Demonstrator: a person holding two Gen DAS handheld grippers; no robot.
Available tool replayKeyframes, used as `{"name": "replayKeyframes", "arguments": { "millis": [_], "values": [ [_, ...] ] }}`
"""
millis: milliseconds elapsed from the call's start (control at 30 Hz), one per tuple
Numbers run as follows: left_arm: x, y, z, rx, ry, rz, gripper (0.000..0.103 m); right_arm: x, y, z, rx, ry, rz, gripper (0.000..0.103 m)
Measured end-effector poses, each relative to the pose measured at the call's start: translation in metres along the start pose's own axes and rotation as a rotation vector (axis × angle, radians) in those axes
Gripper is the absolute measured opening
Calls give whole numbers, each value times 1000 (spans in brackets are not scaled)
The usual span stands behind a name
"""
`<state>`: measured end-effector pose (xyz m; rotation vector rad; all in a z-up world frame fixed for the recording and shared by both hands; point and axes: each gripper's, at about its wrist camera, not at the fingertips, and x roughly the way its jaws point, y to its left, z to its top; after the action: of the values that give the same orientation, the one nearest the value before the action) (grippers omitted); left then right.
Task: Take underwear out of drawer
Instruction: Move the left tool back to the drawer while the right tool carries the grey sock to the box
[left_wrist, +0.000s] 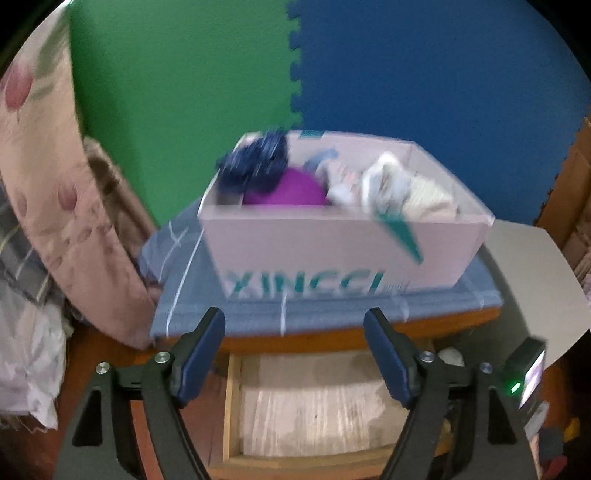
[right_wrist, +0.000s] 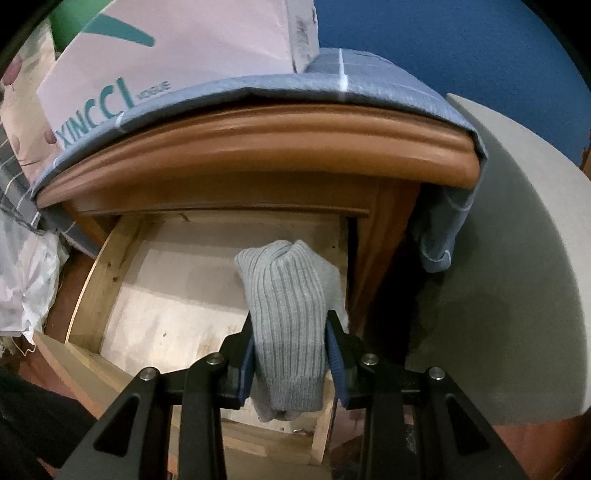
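While my right tongs (right_wrist: 291, 354) clamp the grey underwear (right_wrist: 288, 314) at lower centre above the drawer (right_wrist: 110, 273), my left tongs (left_wrist: 295, 350) gape empty below the box (left_wrist: 332, 251).

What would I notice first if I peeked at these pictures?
Probably the grey ribbed garment squeezed between the right gripper fingers, over the open wooden drawer. Next, the pink cardboard box stuffed with clothes, sitting on the nightstand's blue cloth before green and blue wall mats.

A pink cardboard box (left_wrist: 332, 251) full of mixed clothes sits on a blue-grey checked cloth (left_wrist: 192, 295); green and blue foam mats (left_wrist: 443, 74) stand behind it.
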<state>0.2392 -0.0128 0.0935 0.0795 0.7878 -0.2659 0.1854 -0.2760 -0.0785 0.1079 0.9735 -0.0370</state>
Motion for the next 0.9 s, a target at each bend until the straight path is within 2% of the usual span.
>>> {"name": "replayKeyframes", "arguments": {
  "millis": [100, 233, 300, 400, 467, 567, 733, 900],
  "values": [
    [19, 13, -28, -23, 43, 10, 76, -4, 4, 0, -13, -4, -3, 34],
    [35, 28, -54, -43, 55, 51, 76, -14, 13, 2, -18, 7, -10, 34],
    [40, 32, -60, -31, 76, 75, 76, -24, 19, 4, -24, 10, -7, 34],
    [39, 31, -62, 17, 50, 119, 77, -44, 25, 13, -48, -1, -9, 34],
    [38, 33, -63, 7, 40, 145, 77, -63, 30, 23, -60, -22, -6, 34],
    [39, 33, -62, 25, 40, 178, 78, -100, 38, 45, -93, -70, -6, 34],
    [38, 38, -63, -2, 61, 130, 80, -157, 50, 91, -116, -143, 13, 34],
    [38, 40, -62, -20, 70, 113, 83, -189, 68, 147, -161, -211, 6, 34]
  ]
}}
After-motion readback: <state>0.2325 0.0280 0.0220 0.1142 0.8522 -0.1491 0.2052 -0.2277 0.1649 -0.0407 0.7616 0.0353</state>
